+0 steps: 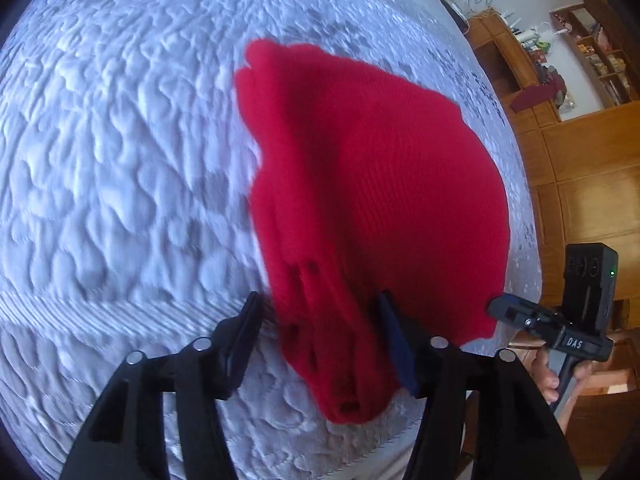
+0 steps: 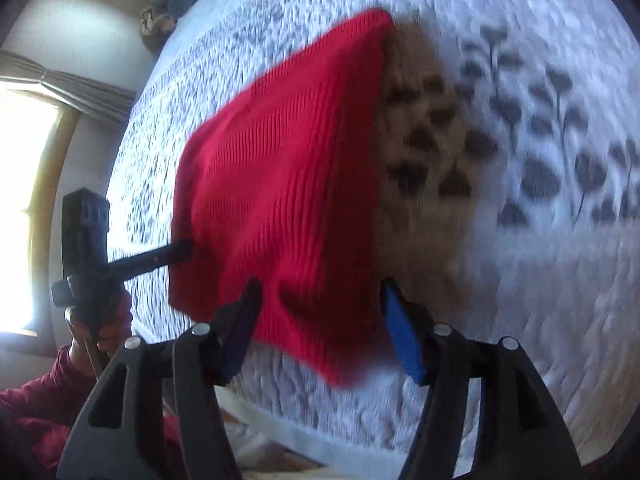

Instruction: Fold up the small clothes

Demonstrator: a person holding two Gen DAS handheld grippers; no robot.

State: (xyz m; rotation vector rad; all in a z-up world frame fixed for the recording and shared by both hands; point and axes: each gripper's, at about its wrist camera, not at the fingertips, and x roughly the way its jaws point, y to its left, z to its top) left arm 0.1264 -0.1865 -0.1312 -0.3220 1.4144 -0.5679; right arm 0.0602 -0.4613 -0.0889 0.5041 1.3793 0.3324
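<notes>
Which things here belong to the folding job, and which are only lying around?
Belong to the job:
- red knitted garment, lying on the bed
- left tool, open
- right tool, open
- white textured bedspread, the work surface

Only lying around:
- wooden shelves with small items
- dark red cloth on the wooden unit
- window

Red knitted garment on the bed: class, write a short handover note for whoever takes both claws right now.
Left claw: open, red knitted garment lying between its fingers, not pinched.
Right claw: open, the garment's near edge between its fingers, not pinched.
Garment lies on the white quilted bedspread, doubled over, near edge in thick layers.
Done: apparently one fold, both claws let go.
Left: likely smooth it, fold again if needed.
</notes>
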